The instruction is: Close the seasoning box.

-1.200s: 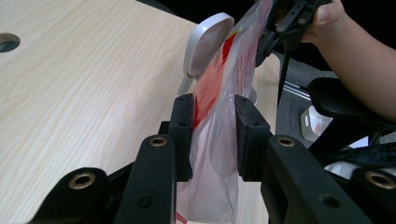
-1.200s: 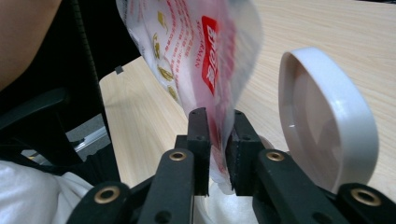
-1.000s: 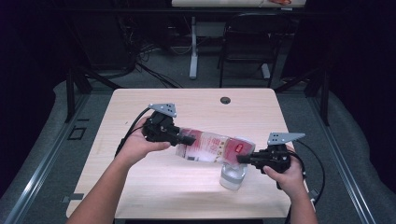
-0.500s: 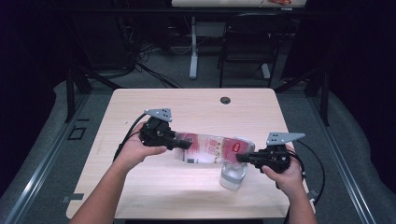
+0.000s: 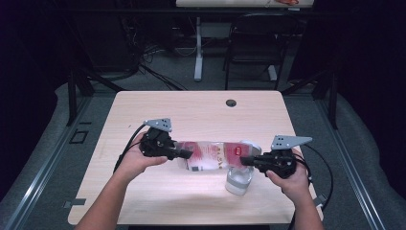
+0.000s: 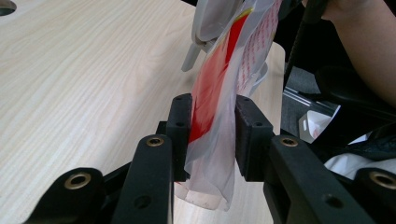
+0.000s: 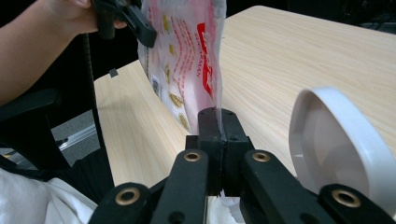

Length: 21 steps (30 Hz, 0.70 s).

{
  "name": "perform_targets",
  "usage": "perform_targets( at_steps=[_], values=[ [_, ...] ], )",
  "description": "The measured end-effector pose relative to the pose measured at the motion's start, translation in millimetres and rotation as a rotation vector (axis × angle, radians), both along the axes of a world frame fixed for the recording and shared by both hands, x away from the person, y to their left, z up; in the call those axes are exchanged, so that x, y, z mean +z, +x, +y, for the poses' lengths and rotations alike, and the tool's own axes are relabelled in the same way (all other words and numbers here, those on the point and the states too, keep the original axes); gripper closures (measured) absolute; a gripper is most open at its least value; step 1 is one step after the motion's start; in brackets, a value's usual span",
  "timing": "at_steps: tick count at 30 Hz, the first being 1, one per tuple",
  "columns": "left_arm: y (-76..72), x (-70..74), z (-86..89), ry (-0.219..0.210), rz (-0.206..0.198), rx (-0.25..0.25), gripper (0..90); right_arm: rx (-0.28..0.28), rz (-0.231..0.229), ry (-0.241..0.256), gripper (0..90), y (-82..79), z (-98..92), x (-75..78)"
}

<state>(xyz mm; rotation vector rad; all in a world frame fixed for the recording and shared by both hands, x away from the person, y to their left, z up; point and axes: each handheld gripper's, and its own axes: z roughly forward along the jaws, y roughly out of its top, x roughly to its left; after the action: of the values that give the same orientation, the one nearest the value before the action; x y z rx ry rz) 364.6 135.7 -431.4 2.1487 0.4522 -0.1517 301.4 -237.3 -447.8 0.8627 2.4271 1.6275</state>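
Note:
A clear plastic bag [image 5: 210, 153] printed in red and white hangs stretched between my two grippers, just above the table. My left gripper [image 5: 186, 154] is shut on its left end; in the left gripper view the bunched bag [image 6: 219, 70] sits between the jaws of this gripper [image 6: 212, 135]. My right gripper [image 5: 243, 161] is shut on the right edge, and in the right gripper view this gripper [image 7: 218, 122] pinches a thin edge of the bag [image 7: 187, 51]. A clear container [image 5: 238, 179] stands under the bag's right end, its white lid [image 7: 336, 140] flipped up.
The light wooden table [image 5: 201, 110] has a round cable hole [image 5: 231, 102] near its far edge. The container stands close to the near right part of the table. A dark chair [image 5: 253, 43] and a desk leg stand on the floor beyond the table.
My left gripper has come down and a little toward the person, so the bag now hangs more level. The right gripper has hardly moved.

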Motion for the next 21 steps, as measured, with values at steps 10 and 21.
perform_targets(
  at_steps=[10, 21],
  values=[
    [-4.8, -20.4, 10.9, -0.031, 0.015, 0.008, 68.4, 0.009, -0.035, -0.021, 90.0, -4.7, 11.4, 9.1],
    [-9.8, -40.9, 16.8, -0.037, 0.010, 0.013, 65.4, 0.030, -0.041, -0.059, 90.0, -1.7, 23.5, 15.7]
  ],
)
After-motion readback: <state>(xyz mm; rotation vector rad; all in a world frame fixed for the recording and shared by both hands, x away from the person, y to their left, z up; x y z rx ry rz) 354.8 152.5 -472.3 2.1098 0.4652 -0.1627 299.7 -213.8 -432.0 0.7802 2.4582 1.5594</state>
